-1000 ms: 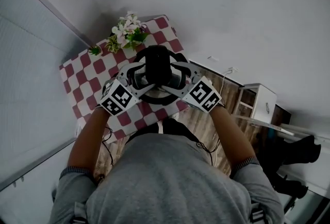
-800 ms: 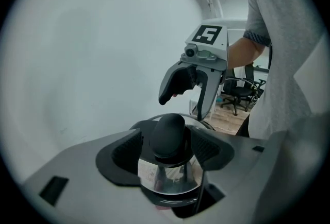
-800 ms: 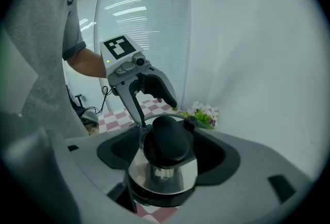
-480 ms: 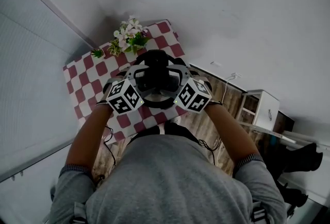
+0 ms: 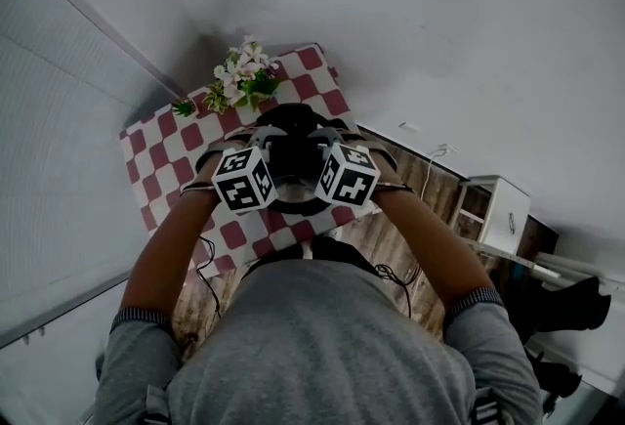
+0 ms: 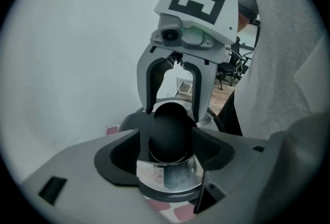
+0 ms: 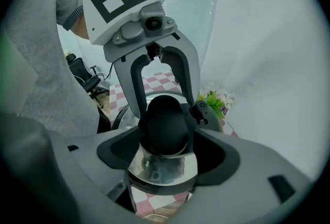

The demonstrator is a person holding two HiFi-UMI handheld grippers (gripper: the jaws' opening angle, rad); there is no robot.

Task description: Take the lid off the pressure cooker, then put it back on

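The pressure cooker stands on a red-and-white checked table, dark and mostly covered by the two grippers. Its lid has a big black knob above a shiny metal part. My left gripper and right gripper meet at the knob from opposite sides, each shut on it. Each gripper view shows the other gripper's fingers flanking the knob. Whether the lid is raised off the pot cannot be told.
A small bunch of white flowers with green leaves sits at the table's far edge, just behind the cooker. The cooker's side handle points toward it. White walls close in behind. A white cabinet stands on wood floor to the right.
Both grippers have swung inward from wide apart until their marker cubes sit almost side by side above the cooker. Their jaws have closed on the lid's knob.
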